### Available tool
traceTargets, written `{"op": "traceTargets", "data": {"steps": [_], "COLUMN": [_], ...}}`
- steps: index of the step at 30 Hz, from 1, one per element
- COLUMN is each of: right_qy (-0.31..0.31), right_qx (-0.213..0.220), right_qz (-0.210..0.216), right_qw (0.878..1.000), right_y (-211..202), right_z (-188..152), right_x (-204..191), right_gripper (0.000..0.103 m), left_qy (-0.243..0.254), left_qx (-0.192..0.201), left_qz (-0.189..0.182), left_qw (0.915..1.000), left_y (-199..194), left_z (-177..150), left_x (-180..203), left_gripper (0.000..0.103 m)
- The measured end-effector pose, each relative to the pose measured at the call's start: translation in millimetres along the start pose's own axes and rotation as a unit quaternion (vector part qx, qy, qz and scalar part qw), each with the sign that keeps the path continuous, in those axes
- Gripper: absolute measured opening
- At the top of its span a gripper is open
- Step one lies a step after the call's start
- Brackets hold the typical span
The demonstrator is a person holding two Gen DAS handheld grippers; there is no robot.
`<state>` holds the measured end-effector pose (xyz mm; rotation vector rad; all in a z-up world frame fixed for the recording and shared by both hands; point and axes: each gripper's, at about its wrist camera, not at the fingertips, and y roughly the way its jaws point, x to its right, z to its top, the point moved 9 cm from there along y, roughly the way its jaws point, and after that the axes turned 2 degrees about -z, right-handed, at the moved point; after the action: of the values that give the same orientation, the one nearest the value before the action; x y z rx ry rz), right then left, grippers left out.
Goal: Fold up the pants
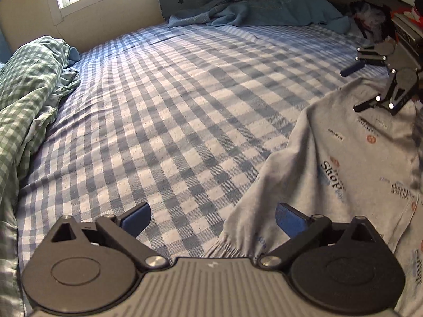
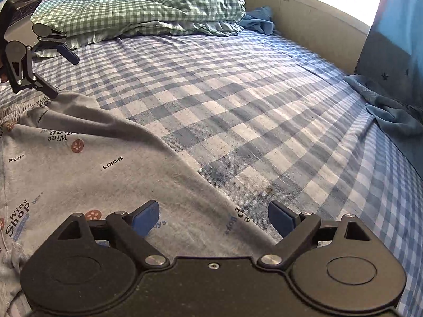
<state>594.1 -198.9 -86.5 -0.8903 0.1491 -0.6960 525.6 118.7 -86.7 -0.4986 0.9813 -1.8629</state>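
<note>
- The grey pants (image 1: 343,163), printed with words such as "Wine Shop" and "SPORTS" and small round red marks, are seen spread on the bed sheet (image 1: 171,121), a blue-and-white checked cloth that serves as the landmark here.
- In the left wrist view the pants are laid over the near right part of the sheet; in the right wrist view the pants (image 2: 79,163) are laid over its near left part, with the bare sheet (image 2: 251,105) stretching away beyond them.
- An elastic, gathered edge of the pants is seen at the near end in the left wrist view, just in front of the left gripper (image 1: 212,218).
- The left gripper is held low over the sheet, its blue-padded fingers spread wide apart with nothing between them; one finger is over bare sheet, the other over the pants' edge.
- The right gripper (image 2: 213,218) is likewise held with its fingers wide apart and nothing clamped; the edge of the pants runs between them.
- In each view the other gripper is seen at the far end of the pants, fingers apart, with one fingertip at or just above the cloth; contact cannot be told.
- A green checked pillow (image 2: 142,8) is seen at one end of the sheet.
- A crumpled blue blanket (image 1: 253,8) is seen along another side of the sheet, under a curtain with stars.
</note>
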Motion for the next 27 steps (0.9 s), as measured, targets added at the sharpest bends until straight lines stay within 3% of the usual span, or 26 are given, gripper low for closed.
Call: {"op": "traceTargets", "data": {"steps": [3, 5, 6, 7, 9, 11, 12, 14, 16, 19, 23, 27], "right_qy": [0.004, 0.0, 0.001, 0.004, 0.017, 0.034, 0.041, 0.043, 0.029, 0.011, 0.004, -0.008], "right_qx": [-0.007, -0.002, 0.0, 0.001, -0.002, -0.003, -0.003, -0.002, -0.003, 0.003, 0.026, 0.053], "right_qz": [0.004, 0.012, 0.018, 0.022, 0.035, 0.05, 0.057, 0.063, 0.046, 0.015, -0.033, -0.077], "right_qw": [1.0, 1.0, 1.0, 1.0, 0.999, 0.998, 0.998, 0.997, 0.999, 1.0, 0.999, 0.996], "right_y": [10.4, 14.2, 16.2, 18.2, 24.0, 26.8, 26.9, 25.1, 23.0, 17.2, -3.1, -36.9], "right_z": [2.3, 2.4, 2.9, 2.9, 1.0, -0.1, -0.1, 0.5, 1.2, 2.3, 6.0, 9.0], "right_x": [1.6, 3.2, 3.7, 4.8, 7.7, 8.9, 9.3, 7.8, 5.8, 1.4, -5.5, -22.3], "right_gripper": [0.086, 0.079, 0.078, 0.073, 0.064, 0.052, 0.048, 0.022, 0.004, 0.0, 0.0, 0.0], "left_qy": [0.002, -0.018, -0.026, -0.029, -0.022, -0.019, -0.019, -0.009, -0.01, -0.023, -0.024, -0.01], "left_qx": [-0.018, -0.042, -0.048, -0.051, -0.055, -0.06, -0.062, -0.062, -0.056, -0.044, -0.021, 0.028], "left_qz": [-0.022, -0.058, -0.067, -0.066, -0.064, -0.066, -0.066, -0.044, -0.022, 0.019, 0.043, 0.076], "left_qw": [0.9996, 0.9973, 0.9963, 0.9961, 0.9962, 0.9958, 0.9957, 0.9971, 0.9981, 0.9986, 0.9986, 0.9966], "left_y": [8.3, 15.4, 17.5, 19.1, 20.2, 21.8, 21.8, 22.9, 21.2, 15.3, -1.3, -29.0], "left_z": [-4.5, -7.1, -7.4, -6.9, -5.8, -3.1, -1.9, 1.4, 3.8, 6.5, 10.7, 16.4], "left_x": [3.9, 6.4, 6.8, 6.1, 8.1, 11.3, 13.6, 17.5, 17.2, 8.9, 8.6, 19.4], "left_gripper": [0.081, 0.062, 0.058, 0.056, 0.041, 0.012, 0.009, 0.004, 0.003, 0.002, 0.002, 0.002]}}
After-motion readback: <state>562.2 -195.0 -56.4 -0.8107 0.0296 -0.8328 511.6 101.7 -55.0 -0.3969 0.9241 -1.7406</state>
